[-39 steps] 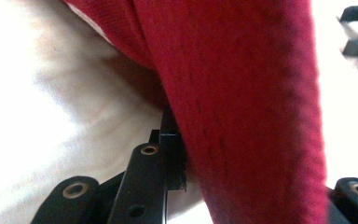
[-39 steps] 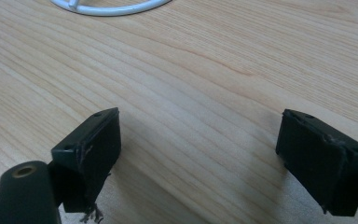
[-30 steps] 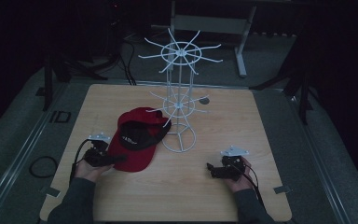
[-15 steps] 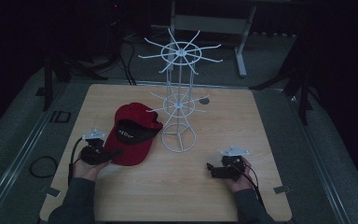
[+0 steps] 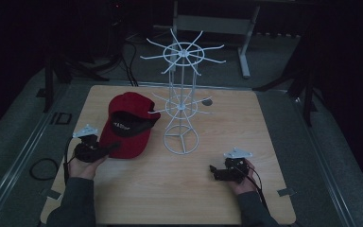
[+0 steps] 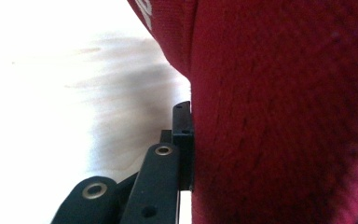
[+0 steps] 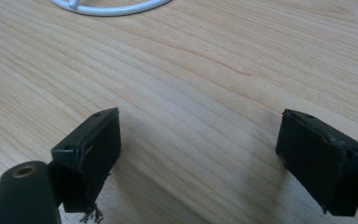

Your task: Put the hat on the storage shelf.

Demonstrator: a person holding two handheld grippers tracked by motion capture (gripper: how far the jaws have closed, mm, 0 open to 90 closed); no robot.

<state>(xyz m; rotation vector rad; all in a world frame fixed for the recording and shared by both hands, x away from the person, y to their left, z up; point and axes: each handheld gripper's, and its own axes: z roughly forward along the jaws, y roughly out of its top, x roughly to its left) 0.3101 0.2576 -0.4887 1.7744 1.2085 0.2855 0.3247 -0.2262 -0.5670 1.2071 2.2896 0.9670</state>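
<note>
Red fabric baseball cap (image 5: 128, 124) with a black underside to its brim and a white logo patch, raised over the left half of the light wooden desk (image 5: 179, 194), tilted with its opening turned toward the near edge. Brim clamped in the left gripper (image 5: 109, 150), jaws closed tight on the red cloth; in the left gripper view, one black jaw pressed flat against the red weave (image 6: 284, 121), the other hidden behind it. Held by a hand in a dark sleeve near the desk's left edge, closer to the near corner than the far one.

Just beside the cap, toward the desk's middle: white wire display stand (image 5: 181, 99), upright, with a round ring base, a lower ring of hooks and a wider crown of spokes on top. One lower hook close to the cap's crown; touching or not, cannot tell.

Well apart, by the near right corner: right gripper (image 5: 213, 171), resting low over the wood, jaws spread wide with nothing between them (image 7: 198, 149). Curved white base ring (image 7: 112, 7) at that view's top edge.
</note>
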